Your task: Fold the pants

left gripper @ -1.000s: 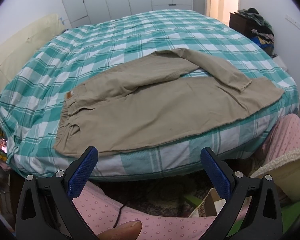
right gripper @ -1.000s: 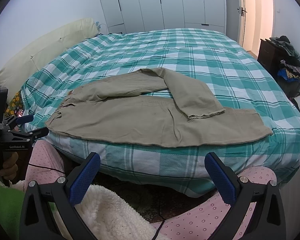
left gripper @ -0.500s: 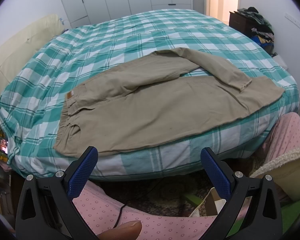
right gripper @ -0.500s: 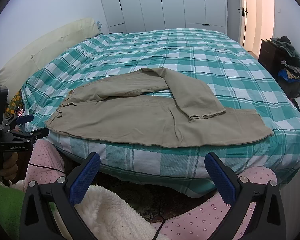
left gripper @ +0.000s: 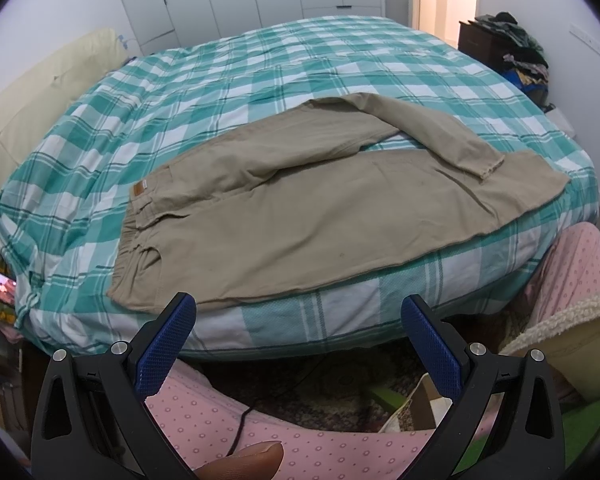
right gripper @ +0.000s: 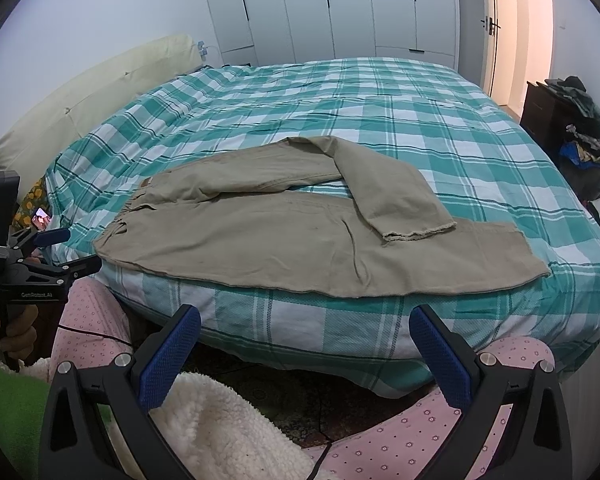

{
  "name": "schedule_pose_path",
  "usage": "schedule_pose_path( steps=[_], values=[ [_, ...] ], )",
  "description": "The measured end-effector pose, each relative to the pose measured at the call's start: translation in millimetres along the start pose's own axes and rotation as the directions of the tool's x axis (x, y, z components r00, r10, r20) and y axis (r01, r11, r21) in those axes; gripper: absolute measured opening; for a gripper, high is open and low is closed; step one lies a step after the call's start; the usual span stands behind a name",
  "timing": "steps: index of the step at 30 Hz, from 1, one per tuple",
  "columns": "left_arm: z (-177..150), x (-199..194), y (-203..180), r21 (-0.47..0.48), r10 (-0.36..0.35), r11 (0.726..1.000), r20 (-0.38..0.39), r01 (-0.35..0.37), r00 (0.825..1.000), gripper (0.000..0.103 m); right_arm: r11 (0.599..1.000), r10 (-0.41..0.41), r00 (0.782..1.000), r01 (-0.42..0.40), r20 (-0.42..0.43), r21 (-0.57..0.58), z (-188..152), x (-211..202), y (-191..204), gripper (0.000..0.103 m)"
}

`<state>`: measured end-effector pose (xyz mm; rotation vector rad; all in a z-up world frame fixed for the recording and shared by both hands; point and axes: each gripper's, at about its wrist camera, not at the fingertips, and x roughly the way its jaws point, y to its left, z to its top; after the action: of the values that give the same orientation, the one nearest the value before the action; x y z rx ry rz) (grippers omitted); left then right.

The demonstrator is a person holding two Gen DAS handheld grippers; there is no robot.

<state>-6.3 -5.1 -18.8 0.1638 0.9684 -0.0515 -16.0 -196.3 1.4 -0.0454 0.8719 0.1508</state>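
Khaki pants [left gripper: 308, 216] lie along the near edge of a bed with a green and white checked cover [left gripper: 260, 72], waistband to the left. The far leg is bent back, and its frayed hem rests on the near leg. The pants also show in the right wrist view [right gripper: 300, 236]. My left gripper [left gripper: 298, 320] is open and empty, held off the bed's near edge below the pants. My right gripper [right gripper: 305, 332] is open and empty, also short of the bed edge. The left gripper shows at the left of the right wrist view [right gripper: 66, 250].
A cream headboard [right gripper: 100, 92] runs along the bed's left side. A phone [left gripper: 4, 288] lies at the bed's left corner. White wardrobes [right gripper: 340, 8] stand behind. A dark dresser with piled clothes [right gripper: 572, 120] is at the right. Pink-clad knees [left gripper: 228, 424] and floor clutter lie below.
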Motion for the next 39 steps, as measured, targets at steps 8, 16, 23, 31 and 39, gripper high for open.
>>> schedule_pose_path(
  steps=[8,16,23,31,39],
  values=[
    [-2,1,0,0.008,-0.002,1.0,-0.017,0.002,1.0,0.102,1.0,0.017,1.0,-0.017,-0.006,0.005,0,2,-1,0.103],
    [-3,3,-2,0.009,0.0,1.0,-0.028,0.0,1.0,0.102,1.0,0.017,1.0,-0.017,-0.006,0.006,-2,1,-1,0.103],
    [-3,2,-2,0.01,0.001,1.0,-0.028,0.0,1.0,0.102,1.0,0.018,1.0,-0.018,-0.003,0.007,-4,1,0,0.103],
    [-5,3,-5,0.012,0.001,1.0,-0.033,0.0,0.999,0.102,1.0,0.025,1.0,-0.025,-0.004,0.012,-7,0,0,0.103],
    [8,6,4,0.002,0.051,0.999,0.005,-0.051,0.999,0.102,0.999,0.012,0.998,-0.009,0.056,-0.05,8,6,-3,0.103]
  ],
)
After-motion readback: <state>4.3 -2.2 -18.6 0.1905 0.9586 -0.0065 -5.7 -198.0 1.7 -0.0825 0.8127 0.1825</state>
